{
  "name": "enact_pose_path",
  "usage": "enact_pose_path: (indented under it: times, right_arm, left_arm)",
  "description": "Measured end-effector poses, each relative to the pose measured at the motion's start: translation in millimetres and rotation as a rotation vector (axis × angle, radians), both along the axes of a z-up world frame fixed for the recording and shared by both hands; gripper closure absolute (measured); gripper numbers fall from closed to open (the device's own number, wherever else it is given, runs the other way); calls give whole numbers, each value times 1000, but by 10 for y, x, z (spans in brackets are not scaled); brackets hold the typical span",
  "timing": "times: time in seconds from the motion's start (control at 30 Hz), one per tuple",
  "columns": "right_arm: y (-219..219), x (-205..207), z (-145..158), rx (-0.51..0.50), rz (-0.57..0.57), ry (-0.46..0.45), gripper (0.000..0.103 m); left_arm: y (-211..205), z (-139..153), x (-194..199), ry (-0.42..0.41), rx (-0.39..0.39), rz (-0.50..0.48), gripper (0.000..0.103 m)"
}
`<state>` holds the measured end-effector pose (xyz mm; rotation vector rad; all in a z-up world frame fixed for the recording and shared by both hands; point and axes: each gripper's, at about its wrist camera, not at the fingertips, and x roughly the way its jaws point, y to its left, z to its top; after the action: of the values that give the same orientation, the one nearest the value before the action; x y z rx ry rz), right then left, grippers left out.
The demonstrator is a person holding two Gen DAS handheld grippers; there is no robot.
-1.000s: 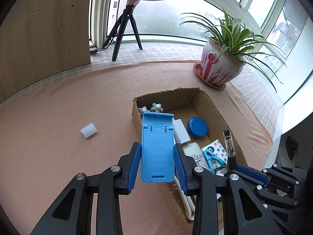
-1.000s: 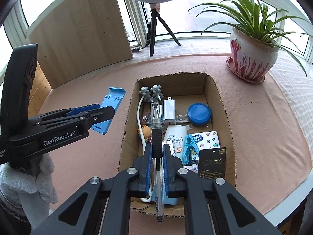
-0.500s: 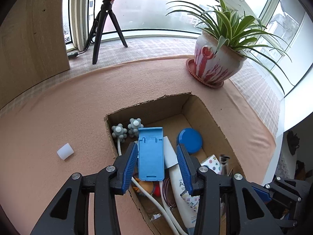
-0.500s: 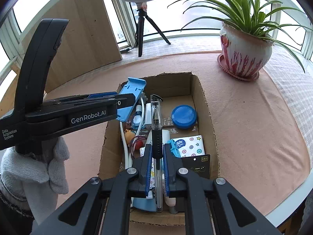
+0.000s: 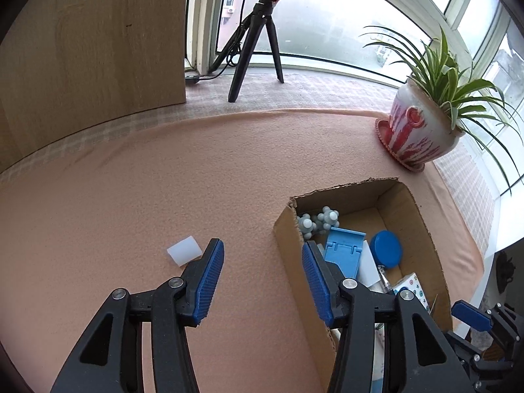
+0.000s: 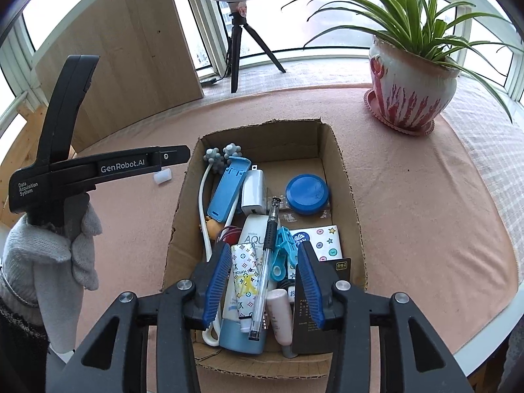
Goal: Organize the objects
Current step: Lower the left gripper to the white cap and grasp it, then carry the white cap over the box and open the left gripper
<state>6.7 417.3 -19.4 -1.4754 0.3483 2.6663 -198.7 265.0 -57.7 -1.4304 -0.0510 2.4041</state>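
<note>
Dropped blue phone stand (image 6: 226,189) in box (image 6: 342,177)

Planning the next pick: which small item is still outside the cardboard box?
The small white translucent cylinder, lying on the pink cloth beside the left hand-held gripper; every other item sits inside the brown cardboard box.

Counts: one open brown cardboard box (image 6: 344,177); inside, one blue plastic phone stand (image 6: 227,190), one round blue lid (image 6: 307,194), one clear black-grip pen (image 6: 267,258), two grey knobbly balls (image 6: 222,154), one white charger plug (image 6: 253,191). One white cylinder (image 5: 183,250) outside, by the left gripper's left finger.
</note>
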Motion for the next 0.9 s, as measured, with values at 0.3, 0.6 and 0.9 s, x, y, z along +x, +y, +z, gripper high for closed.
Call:
enact_pose_path:
  times: [0.3, 0.6, 0.9]
  right_arm:
    - [76, 112, 46, -22, -39, 3, 60]
    - [184, 215, 1, -32, -77, -13, 60]
    - [260, 270, -9, -49, -111, -6, 60]
  left_arm:
    - [-434, -458, -303, -103, -30, 102, 50]
    - [-404, -707, -518, -143, -61, 110, 51]
    - [-465, -719, -390, -121, -66, 102, 79]
